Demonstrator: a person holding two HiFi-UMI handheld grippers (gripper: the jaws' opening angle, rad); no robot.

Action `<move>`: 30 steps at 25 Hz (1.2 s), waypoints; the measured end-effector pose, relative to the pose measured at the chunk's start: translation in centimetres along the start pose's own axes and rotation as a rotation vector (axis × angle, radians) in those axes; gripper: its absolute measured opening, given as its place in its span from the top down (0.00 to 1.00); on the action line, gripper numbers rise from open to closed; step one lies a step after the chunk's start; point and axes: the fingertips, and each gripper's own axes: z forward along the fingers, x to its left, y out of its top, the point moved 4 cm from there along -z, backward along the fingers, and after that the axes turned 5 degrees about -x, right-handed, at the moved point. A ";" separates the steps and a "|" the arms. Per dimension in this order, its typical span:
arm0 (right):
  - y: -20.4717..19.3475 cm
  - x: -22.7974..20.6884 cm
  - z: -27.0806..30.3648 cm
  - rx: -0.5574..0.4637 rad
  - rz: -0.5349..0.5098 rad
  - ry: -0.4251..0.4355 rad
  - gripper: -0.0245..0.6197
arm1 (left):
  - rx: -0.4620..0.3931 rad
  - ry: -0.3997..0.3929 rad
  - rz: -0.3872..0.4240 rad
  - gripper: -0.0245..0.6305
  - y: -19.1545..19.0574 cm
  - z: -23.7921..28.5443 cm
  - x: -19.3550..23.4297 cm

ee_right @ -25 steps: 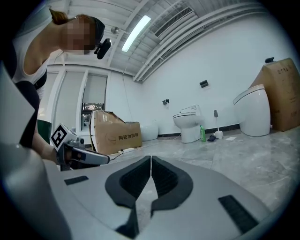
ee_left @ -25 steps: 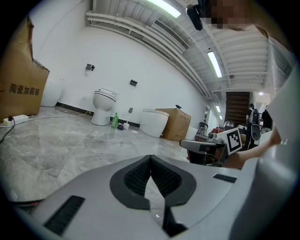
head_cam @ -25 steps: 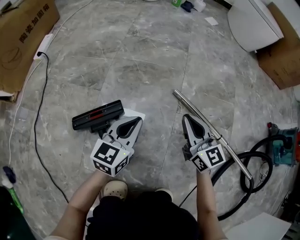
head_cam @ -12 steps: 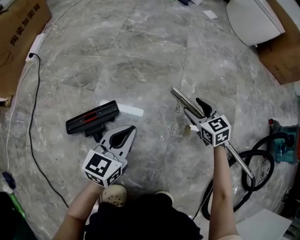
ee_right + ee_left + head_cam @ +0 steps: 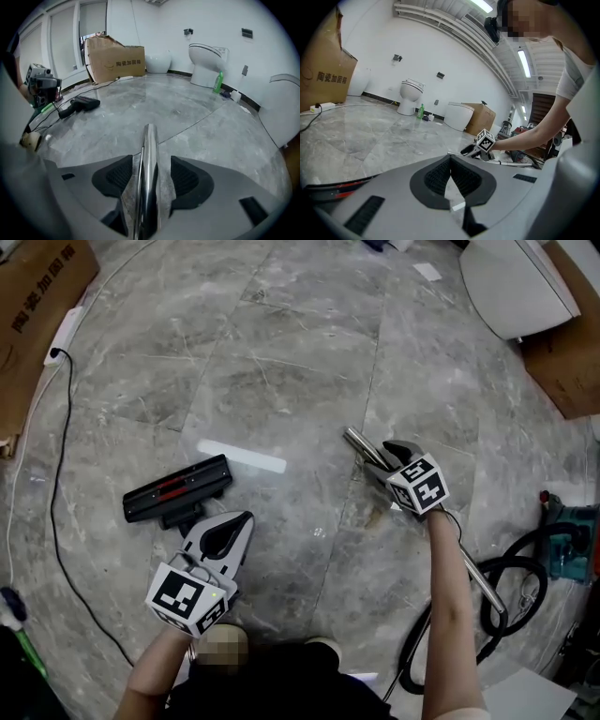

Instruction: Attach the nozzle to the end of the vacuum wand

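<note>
The flat black plastic floor nozzle [image 5: 176, 489] with a red strip along its top lies on the floor, well apart from the polished chrome wand tube [image 5: 149, 159]. The tube's open end rests low over the floor, pointing away from the person. The right gripper [image 5: 389, 454] straddles the tube near that end. Its jaws stand apart, and a gap shows between each ribbed black pad and the metal. The left gripper [image 5: 242, 517], in matte grey plastic, hangs near the nozzle's neck with its jaws together and nothing between them.

The wand runs back along the right forearm to a ribbed black hose [image 5: 511, 568] looped on the floor. The floor [image 5: 281, 352] is glossy grey marbled stone in large tiles with thin seams, and a bright streak of ceiling light reflects off it. A thin black cable [image 5: 56, 474] curves along its left side past a brown cardboard box [image 5: 37, 287]. At the white far wall stand a white ceramic toilet [image 5: 206, 58] and a small green bottle [image 5: 217, 83].
</note>
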 end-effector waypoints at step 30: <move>2.4 5.6 -3.2 -0.001 0.030 0.053 0.72 | -0.031 0.002 -0.005 0.95 -0.1 -2.2 -1.2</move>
